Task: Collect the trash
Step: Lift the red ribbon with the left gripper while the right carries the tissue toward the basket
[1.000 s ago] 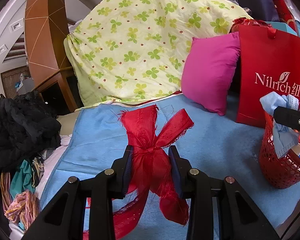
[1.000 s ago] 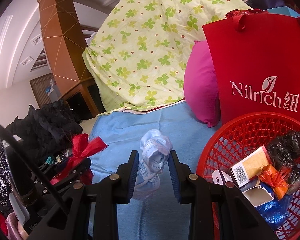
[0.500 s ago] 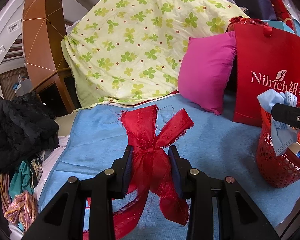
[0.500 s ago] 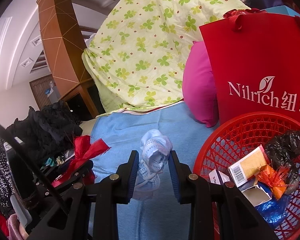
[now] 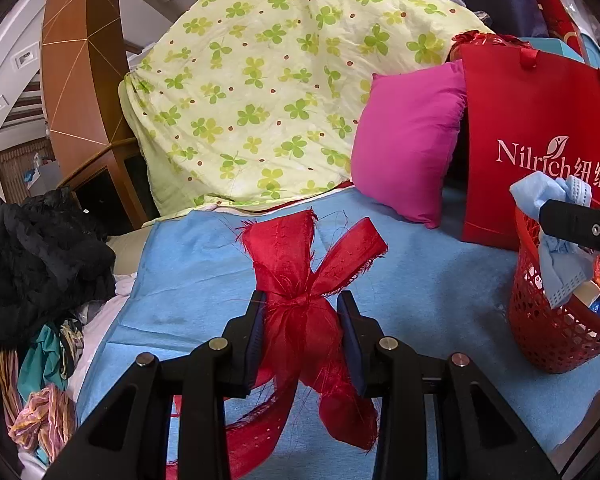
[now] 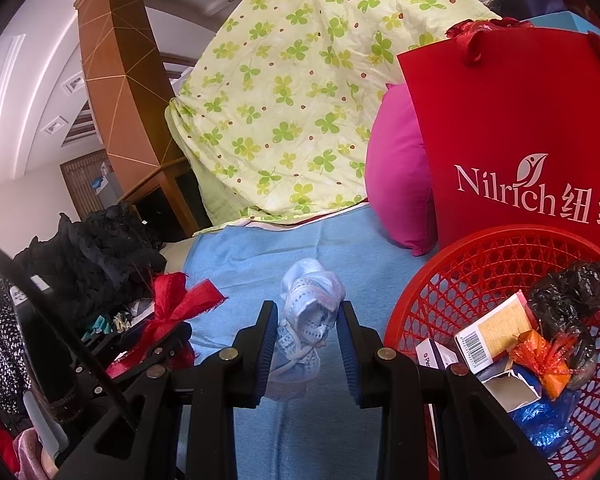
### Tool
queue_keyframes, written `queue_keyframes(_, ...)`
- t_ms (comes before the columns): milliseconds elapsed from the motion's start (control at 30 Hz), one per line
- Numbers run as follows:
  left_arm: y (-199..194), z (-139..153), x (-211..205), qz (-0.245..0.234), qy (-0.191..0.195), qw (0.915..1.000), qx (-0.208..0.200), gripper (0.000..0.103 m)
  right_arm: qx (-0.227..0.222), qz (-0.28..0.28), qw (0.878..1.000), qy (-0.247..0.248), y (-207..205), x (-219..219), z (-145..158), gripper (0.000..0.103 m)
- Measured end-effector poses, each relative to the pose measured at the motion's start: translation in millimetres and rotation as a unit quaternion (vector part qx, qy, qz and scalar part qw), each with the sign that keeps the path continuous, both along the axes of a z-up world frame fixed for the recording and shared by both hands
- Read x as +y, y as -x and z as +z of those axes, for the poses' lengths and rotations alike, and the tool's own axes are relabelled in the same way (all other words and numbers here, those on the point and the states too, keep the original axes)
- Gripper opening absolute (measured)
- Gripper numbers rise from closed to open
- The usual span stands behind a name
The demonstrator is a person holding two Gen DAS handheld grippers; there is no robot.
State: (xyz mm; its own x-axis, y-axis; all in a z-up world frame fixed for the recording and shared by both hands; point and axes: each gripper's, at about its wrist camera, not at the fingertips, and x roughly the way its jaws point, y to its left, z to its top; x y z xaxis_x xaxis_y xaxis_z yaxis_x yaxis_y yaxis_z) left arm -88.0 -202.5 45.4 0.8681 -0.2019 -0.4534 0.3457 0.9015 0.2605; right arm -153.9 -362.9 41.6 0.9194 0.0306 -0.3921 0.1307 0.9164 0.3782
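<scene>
My left gripper [image 5: 302, 312] is shut on a frayed red ribbon bow [image 5: 300, 252] and holds it above the blue bed cover [image 5: 188, 272]. My right gripper [image 6: 308, 322] is shut on a crumpled light-blue face mask [image 6: 308, 304], held just left of the red mesh basket [image 6: 496, 248]. The basket holds a black bag, small cartons, an orange wrapper and blue plastic. In the left wrist view the basket [image 5: 548, 332] stands at the right edge, with the right gripper's finger and the mask [image 5: 556, 248] over its rim. The bow and left gripper [image 6: 172, 312] show in the right wrist view.
A red Nilrich paper bag [image 5: 540, 136] and a magenta pillow [image 5: 408, 140] stand behind the basket. A green clover quilt [image 5: 268, 92] is piled at the back. Black and coloured clothes [image 5: 36, 264] lie heaped at the left, beside a wooden cabinet [image 5: 80, 80].
The left gripper has shifted slightly with the bow; the basket and bag sit a little further right and lower in its view. The right gripper's view has barely changed. Both grips unchanged.
</scene>
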Motion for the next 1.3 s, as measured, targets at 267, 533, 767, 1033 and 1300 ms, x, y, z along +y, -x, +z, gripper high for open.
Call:
queue_keyframes(267,1.8,-1.0,1.5,-0.007,-0.002,1.0,0.0,0.037,-0.003,-0.001,1.0,0.0,3.8,-1.4,1.1,0.033)
queue_keyframes(533,2.7,-1.9,1.3,-0.013,-0.003,0.9999,0.001,0.037,-0.006,-0.004,1.0,0.001,9.2,-3.1,2.4,0.032)
queue_keyframes(767,0.5,-4.4,-0.7,-0.017,-0.006,0.9998,0.006,0.037,-0.008,-0.009,1.0,-0.001,14.7,-4.5,3.4,0.032)
queue_keyframes(1033,-0.3,-6.9,-4.2,-0.02,-0.009,0.9997,0.008,0.037,-0.009,-0.013,1.0,-0.001,19.7,-7.1,3.9,0.032)
queue_keyframes(1300,-0.4,-10.7,-8.6,-0.025,-0.013,0.9995,0.01,0.037,-0.01,-0.019,1.0,-0.003,24.7,-10.7,4.8,0.032)
